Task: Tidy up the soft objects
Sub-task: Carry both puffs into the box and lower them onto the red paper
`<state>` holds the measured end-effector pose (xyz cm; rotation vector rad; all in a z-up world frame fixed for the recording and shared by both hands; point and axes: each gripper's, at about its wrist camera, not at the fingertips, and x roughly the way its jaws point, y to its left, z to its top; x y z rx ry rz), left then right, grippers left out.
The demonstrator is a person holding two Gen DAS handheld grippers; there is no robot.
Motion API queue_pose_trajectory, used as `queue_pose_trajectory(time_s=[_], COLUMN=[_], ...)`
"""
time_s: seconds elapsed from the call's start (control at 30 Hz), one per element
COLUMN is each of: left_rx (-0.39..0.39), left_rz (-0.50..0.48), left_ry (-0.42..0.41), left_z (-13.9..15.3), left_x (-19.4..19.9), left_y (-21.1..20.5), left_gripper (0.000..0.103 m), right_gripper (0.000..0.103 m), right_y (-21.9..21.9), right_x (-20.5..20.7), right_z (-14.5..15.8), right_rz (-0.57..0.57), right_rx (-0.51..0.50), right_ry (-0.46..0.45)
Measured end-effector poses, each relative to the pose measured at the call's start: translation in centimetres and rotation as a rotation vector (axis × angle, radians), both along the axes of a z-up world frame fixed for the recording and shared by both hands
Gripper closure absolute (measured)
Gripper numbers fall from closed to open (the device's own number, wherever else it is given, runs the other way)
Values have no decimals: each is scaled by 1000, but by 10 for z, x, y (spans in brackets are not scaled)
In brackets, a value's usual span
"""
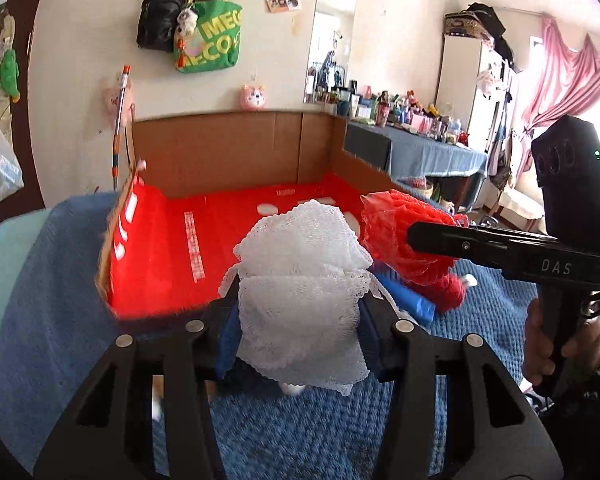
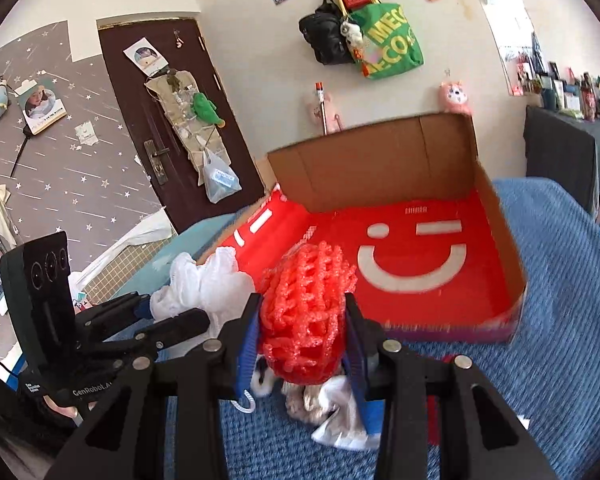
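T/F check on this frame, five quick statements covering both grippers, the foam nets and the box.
1. The left gripper holds a white foam net. True.
2. The right gripper is empty. False: its fingers are closed on a red foam net.
3. The cardboard box already contains both nets. False: its red floor, printed with a white smiley, is bare; both nets are held in front of it.
4. The box sits on a blue blanket. True.
5. The box's lid is closed. False: its top is open and the interior is visible.
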<state>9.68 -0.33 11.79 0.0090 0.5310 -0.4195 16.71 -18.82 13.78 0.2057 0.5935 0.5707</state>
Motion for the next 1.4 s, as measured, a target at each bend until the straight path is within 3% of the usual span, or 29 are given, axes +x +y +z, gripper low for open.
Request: queue_pose_trajectory(time_s=[0.2, 0.4, 0.77, 1.07, 1.4], left_rx=[10, 94, 204, 234, 232], left_rz=[-25, -16, 17, 48, 63], left_ry=[-9, 1, 140, 207, 255], left_z=[25, 42, 16, -8, -23], left_x=[44, 109, 224, 276, 293], left_y=[2, -5, -16, -20, -23], left_gripper=[56, 56, 56, 56, 56], right_gripper=[62, 62, 61, 61, 61], right_y=[4, 11, 17, 27, 32], right_x=[45, 118, 243, 282, 294], right_z=[34, 50, 8, -12, -28], right_rz=[-2, -32, -106, -122, -121], right_rx=[-44, -130, -301, -345, -388], right_ry=[-34, 10, 211, 293, 330])
